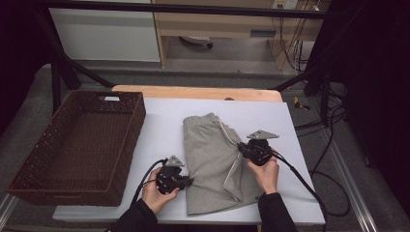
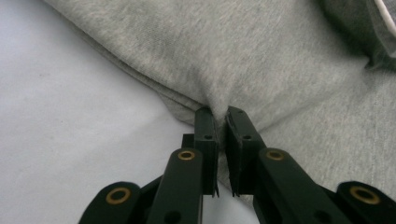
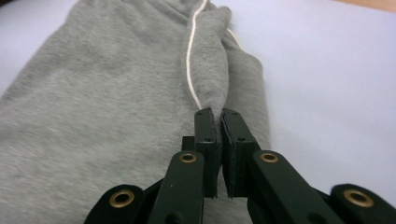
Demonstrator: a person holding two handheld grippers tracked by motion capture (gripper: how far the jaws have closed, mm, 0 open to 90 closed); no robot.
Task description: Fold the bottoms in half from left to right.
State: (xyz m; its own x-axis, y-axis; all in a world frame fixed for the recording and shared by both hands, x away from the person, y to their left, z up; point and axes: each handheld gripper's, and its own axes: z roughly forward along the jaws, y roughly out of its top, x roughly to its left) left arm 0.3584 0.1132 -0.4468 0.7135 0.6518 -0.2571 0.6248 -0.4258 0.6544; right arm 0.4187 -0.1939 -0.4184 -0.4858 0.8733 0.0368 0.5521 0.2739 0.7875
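High view: grey shorts lie flat on the white surface, a bit right of centre, waistband end toward 12 o'clock, hem end toward 6 o'clock near the front edge. Soft fleecy grey knit, thin white piping running down one side, folded double with stacked layers along the edges. One edge is lifted into a small ridge where it is gripped.

Left gripper sits at 9 o'clock of the shorts, low on their left edge, held in the person's left hand. In the left gripper view its fingers are pressed together, pinching a bunched fold of the grey cloth at the layered edge.

Right gripper sits at 3 o'clock of the shorts, in the right hand. In the right gripper view its fingers are clamped on a raised pleat of the fabric just beside the white piping, cloth standing up in a narrow crest toward 12 o'clock.

Brown wicker basket stands at 9 o'clock on the surface, well apart from the shorts.
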